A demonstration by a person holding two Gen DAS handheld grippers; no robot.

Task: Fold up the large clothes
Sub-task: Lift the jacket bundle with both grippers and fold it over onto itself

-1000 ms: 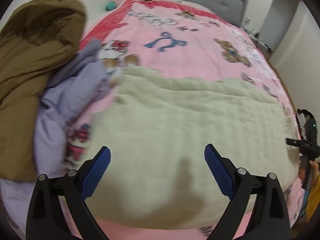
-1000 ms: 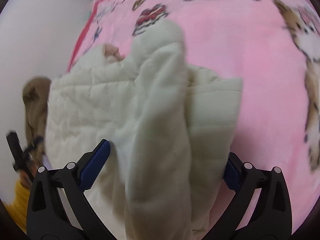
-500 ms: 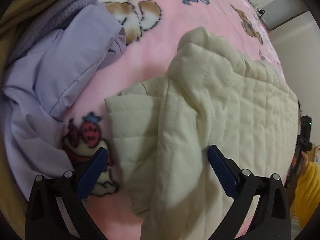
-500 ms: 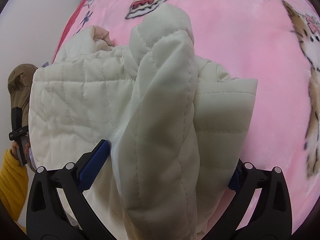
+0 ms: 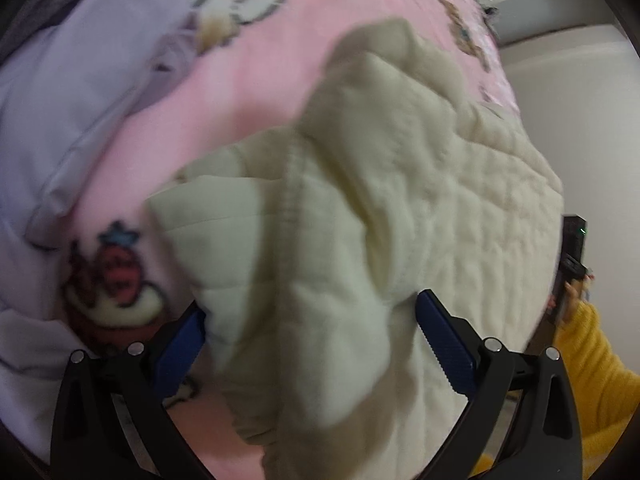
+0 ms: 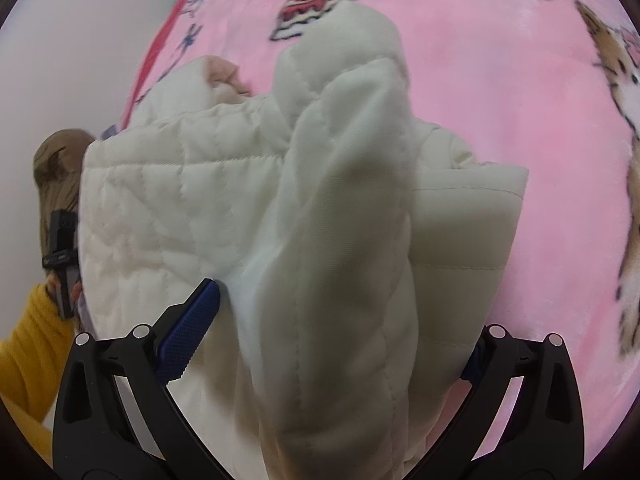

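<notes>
A cream quilted jacket (image 5: 420, 208) lies folded on the pink cartoon blanket (image 5: 248, 80) of a bed. My left gripper (image 5: 310, 330) is open, its blue pads either side of a folded sleeve at the jacket's left end. The jacket also fills the right wrist view (image 6: 192, 208). My right gripper (image 6: 340, 332) is open, with the other folded sleeve (image 6: 344, 240) lying between its fingers. Its right pad is mostly hidden behind the fabric.
Lilac clothes (image 5: 72, 92) lie on the bed left of the jacket. A brown coat (image 6: 56, 172) shows past the jacket's far end. The pink blanket (image 6: 500, 80) stretches beyond. Each view shows the other hand in a yellow sleeve (image 5: 596, 364).
The left gripper has dropped from a high view over the bed down onto the jacket's left sleeve. The right gripper has moved slightly closer over its sleeve. Both stay open.
</notes>
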